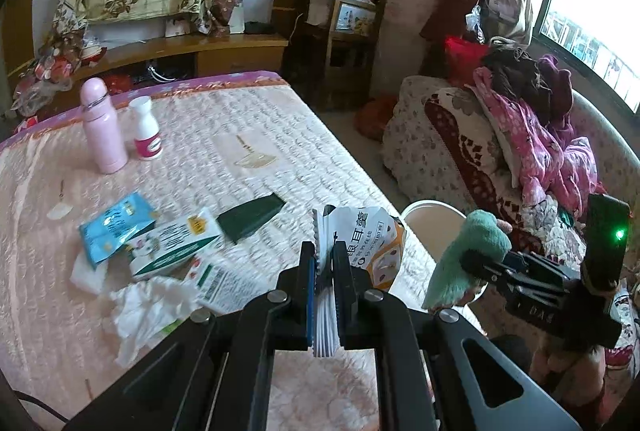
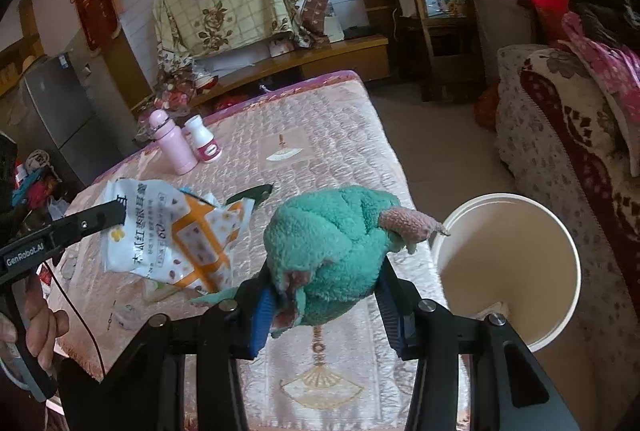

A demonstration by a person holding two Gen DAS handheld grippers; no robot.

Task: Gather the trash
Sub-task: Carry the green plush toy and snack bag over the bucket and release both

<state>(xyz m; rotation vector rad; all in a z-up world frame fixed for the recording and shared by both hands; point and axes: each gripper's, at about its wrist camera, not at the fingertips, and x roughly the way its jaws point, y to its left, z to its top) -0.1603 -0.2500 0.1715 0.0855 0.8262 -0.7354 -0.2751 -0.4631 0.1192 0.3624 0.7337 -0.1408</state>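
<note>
While my left gripper [image 1: 323, 271] pinches the snack wrapper [image 1: 360, 243] by one thin edge above the bed [image 1: 240, 135], it may slip short of the bucket [image 2: 508, 263]; my right gripper [image 2: 324, 299] squeezes a green plush rag [image 2: 332, 239], which could snag the rim
</note>
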